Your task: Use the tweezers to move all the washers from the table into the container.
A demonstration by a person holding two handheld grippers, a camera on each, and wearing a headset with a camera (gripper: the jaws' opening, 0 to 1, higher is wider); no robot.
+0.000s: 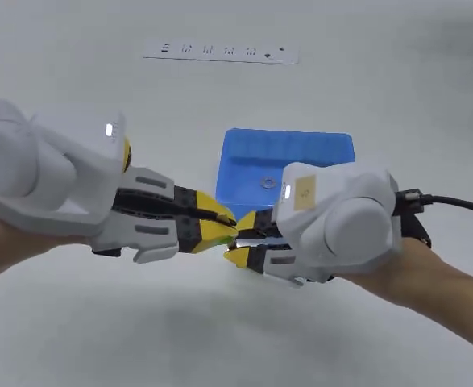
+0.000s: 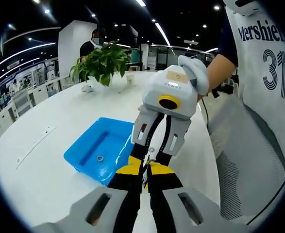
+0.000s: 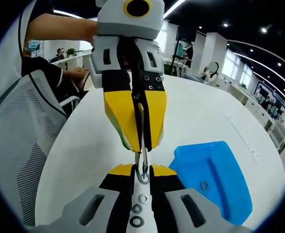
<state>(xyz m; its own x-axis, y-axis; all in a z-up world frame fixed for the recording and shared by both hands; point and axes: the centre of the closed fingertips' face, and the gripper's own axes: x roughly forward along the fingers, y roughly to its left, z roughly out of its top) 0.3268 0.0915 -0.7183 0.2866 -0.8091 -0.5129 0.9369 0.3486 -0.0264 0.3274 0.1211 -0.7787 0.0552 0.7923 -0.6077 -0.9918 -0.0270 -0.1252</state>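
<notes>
- Left gripper is clenched on the tweezers, tip to tip with the right gripper, which pinches them too.
- Blue container sits at 1 o'clock beyond the jaws, with one washer lying inside.
- Best, I judge: settle one firm grip before the other releases, leaving the tweezer tips free.

The white table is carrying a blue container, which is sitting flat near its middle. A white power strip is lying farther back, and a potted plant is standing near the far edge.
</notes>
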